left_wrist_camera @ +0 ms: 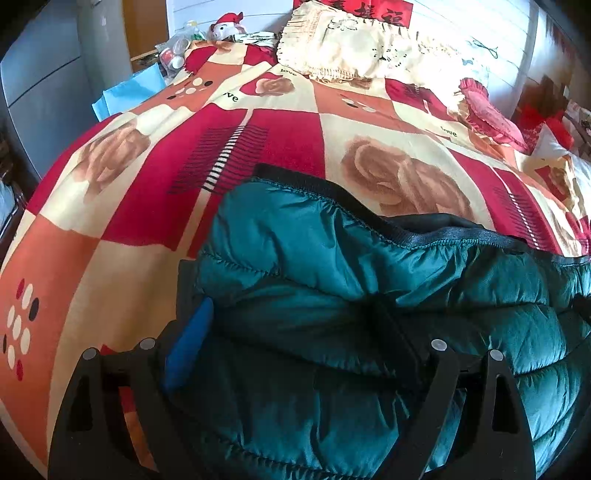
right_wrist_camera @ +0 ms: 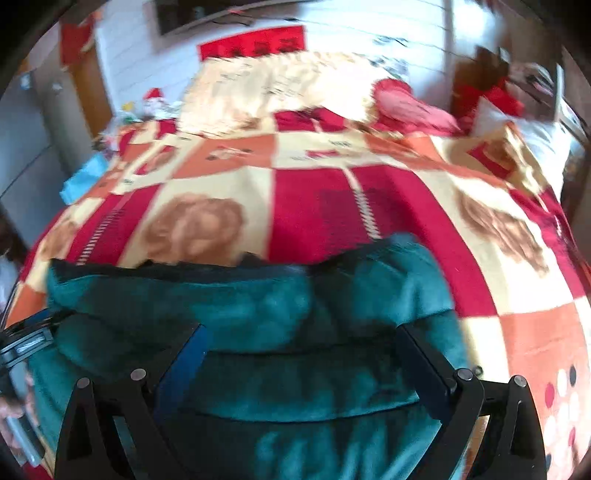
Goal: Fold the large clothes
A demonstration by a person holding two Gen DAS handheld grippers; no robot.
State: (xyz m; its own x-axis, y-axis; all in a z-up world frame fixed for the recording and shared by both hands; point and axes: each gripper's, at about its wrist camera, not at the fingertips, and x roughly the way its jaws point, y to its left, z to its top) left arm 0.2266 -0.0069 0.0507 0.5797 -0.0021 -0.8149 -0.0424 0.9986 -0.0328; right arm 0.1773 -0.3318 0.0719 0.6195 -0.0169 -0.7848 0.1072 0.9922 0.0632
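Note:
A teal quilted puffer jacket [left_wrist_camera: 332, 266] with black trim lies bunched on the near part of a bed covered by a red, orange and cream rose-print blanket [left_wrist_camera: 288, 133]. My left gripper [left_wrist_camera: 291, 325] has its fingers spread wide and jacket fabric bulges between them; a blue pad [left_wrist_camera: 188, 332] shows on the left finger. In the right wrist view, which is blurred, the jacket [right_wrist_camera: 258, 325] fills the lower middle, and my right gripper [right_wrist_camera: 299, 347] has its fingers spread wide around a fold of it. The left gripper shows at the left edge of the right view [right_wrist_camera: 22, 347].
Cream pillows [left_wrist_camera: 351, 48] and a red frilled cushion [left_wrist_camera: 487, 110] lie at the head of the bed. A bedside clutter of bottles and a plush toy [left_wrist_camera: 225, 27] stands at the far left. Grey cabinets [left_wrist_camera: 40, 81] stand at the left.

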